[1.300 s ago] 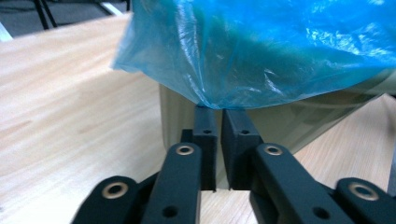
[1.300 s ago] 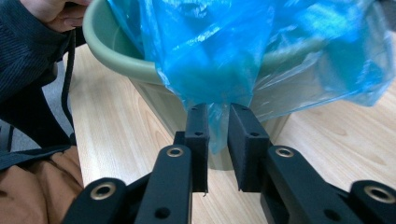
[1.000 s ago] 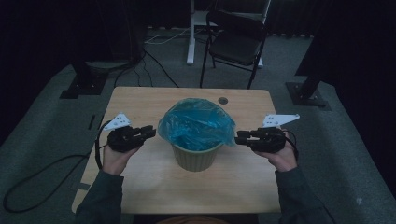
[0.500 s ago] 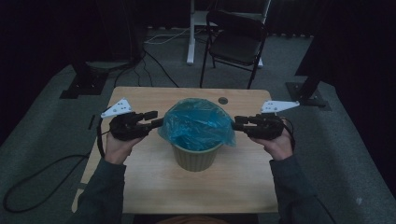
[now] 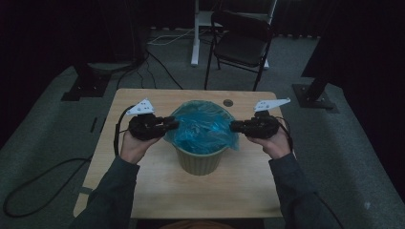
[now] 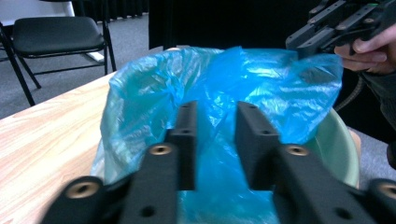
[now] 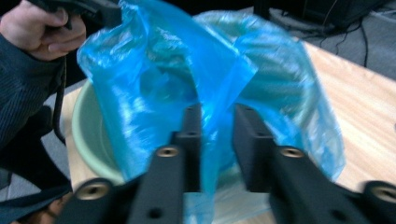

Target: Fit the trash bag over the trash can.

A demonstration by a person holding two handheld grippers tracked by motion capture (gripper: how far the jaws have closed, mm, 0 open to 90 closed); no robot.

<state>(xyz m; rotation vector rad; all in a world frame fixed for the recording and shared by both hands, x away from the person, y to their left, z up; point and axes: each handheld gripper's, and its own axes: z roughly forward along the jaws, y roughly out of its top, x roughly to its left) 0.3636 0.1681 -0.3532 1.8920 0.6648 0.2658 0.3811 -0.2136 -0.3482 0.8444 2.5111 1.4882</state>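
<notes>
High view, nearest the camera: two dark-sleeved forearms enter from the bottom edge over a wooden table (image 5: 157, 191). Left hand (image 5: 133, 145) carries the left gripper (image 5: 171, 124); right hand (image 5: 270, 143) carries the right gripper (image 5: 235, 126); each bears a grey three-cornered plate on top. Between the two sets of fingertips stands a pale green bin (image 5: 200, 160) lined with a blue plastic bag (image 5: 203, 129), whose loose upper edge rises above the bin's rim. Left gripper view: the jaws stand a little apart with the blue film just beyond and between them; whether they pinch it cannot be told. The bag's far edge meets the right gripper at upper right. Right gripper view: the jaws are likewise slightly parted, a fold of the bag running down through the gap; a firm hold cannot be told. Beyond the fingers, past the bin, a small dark round mark (image 5: 228, 102) lies near the table's far edge; farther off, a black folding chair (image 5: 241, 45) stands on grey carpet beside floor cables (image 5: 162, 38)
</notes>
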